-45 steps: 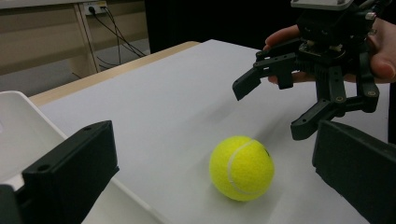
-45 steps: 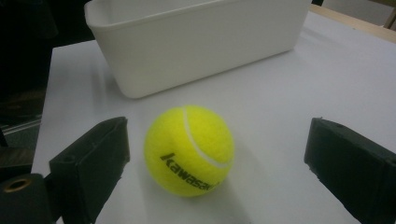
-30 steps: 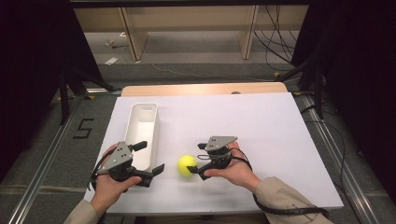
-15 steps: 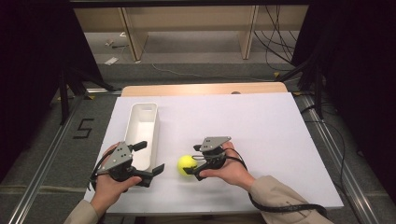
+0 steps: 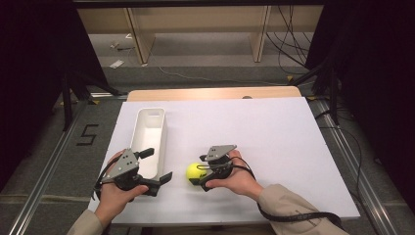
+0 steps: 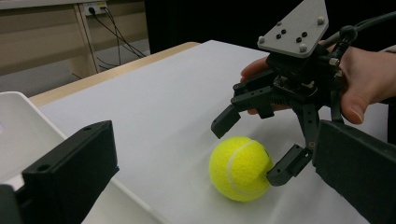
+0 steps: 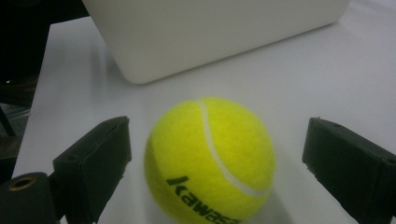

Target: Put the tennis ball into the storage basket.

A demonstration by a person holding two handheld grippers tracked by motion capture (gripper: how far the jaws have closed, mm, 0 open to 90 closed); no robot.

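Our right gripper [image 5: 199, 172] straddles the tennis ball [image 5: 195, 171] on the table [image 5: 274, 132], jaws just closing, not yet gripping. We still must grasp and lift it; the bin [image 5: 149, 132] sits beyond.

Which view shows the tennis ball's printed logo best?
The right gripper view: the tennis ball sits close between that claw's open jaws, black lettering readable. The left gripper view shows the ball side-on, seam only. In the high view it is a small yellow spot.
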